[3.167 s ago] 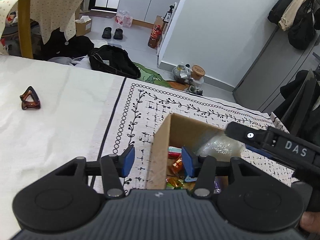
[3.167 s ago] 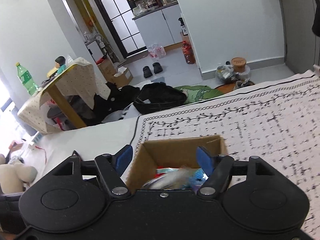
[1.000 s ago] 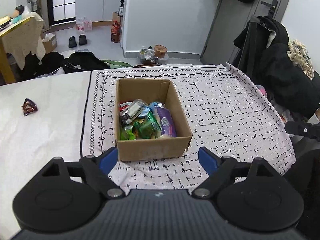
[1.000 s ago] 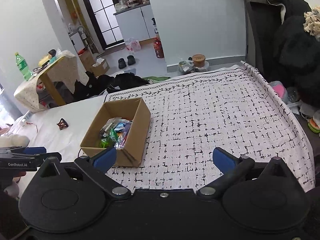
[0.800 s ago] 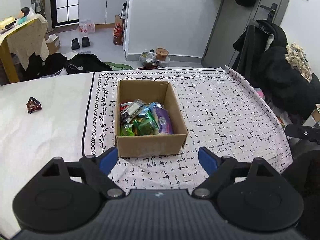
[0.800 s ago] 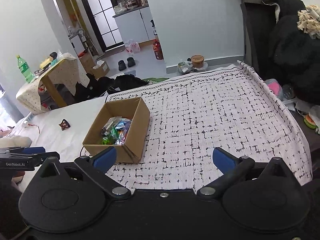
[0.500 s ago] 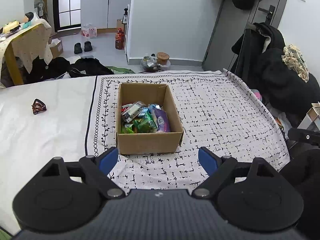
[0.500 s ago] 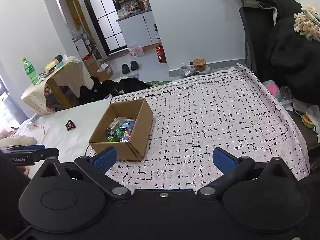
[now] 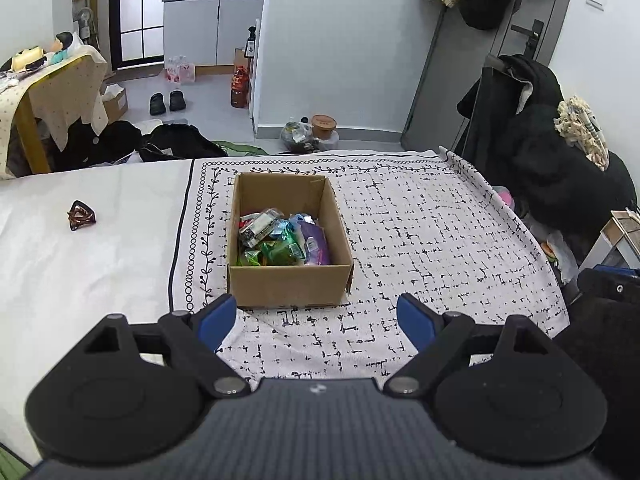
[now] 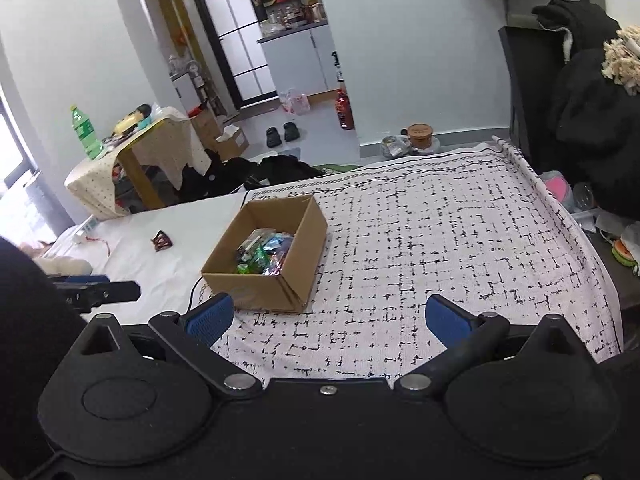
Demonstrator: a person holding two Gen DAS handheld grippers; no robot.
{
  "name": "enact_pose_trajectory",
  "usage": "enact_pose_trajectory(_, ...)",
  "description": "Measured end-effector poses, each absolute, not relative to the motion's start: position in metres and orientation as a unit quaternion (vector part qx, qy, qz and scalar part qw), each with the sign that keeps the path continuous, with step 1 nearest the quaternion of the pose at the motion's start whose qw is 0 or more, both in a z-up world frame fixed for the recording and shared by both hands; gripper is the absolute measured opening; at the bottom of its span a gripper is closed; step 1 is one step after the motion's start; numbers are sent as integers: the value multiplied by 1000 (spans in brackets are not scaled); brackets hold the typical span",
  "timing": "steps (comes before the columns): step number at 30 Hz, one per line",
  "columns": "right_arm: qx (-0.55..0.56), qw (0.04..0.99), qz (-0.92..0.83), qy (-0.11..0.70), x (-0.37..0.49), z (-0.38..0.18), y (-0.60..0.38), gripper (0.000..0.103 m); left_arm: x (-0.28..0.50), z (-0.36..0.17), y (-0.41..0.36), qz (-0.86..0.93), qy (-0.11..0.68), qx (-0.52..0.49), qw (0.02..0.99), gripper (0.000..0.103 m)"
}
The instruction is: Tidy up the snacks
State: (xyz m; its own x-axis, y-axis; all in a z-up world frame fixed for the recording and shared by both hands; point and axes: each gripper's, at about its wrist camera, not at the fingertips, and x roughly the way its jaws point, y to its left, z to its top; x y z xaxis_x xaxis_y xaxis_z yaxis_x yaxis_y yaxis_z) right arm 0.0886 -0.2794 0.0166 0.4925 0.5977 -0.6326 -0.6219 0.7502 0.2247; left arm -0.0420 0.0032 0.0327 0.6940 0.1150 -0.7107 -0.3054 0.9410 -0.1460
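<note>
An open cardboard box (image 9: 290, 286) stands on the patterned cloth (image 9: 420, 240) and holds several wrapped snacks (image 9: 280, 242). It also shows in the right wrist view (image 10: 308, 224), with the snacks (image 10: 264, 254) inside. My left gripper (image 9: 316, 322) is open and empty, held back from the box's near side. My right gripper (image 10: 326, 320) is open and empty, back and to the right of the box.
A brown hair clip (image 9: 81, 215) lies on the white sheet to the left. The cloth's right edge (image 9: 532, 248) drops off beside dark coats (image 9: 560, 160). A draped side table (image 10: 132, 152) and bags on the floor lie beyond the far edge.
Both grippers have pulled back and up from the box and opened wide. The box now sits farther off, with the snacks resting inside it.
</note>
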Motion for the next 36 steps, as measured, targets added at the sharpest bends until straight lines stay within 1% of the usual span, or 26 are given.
enact_pose_trajectory(36,-9,856,368,364,84,23,-273,103,-42,30,2,115,371,-132,912,87)
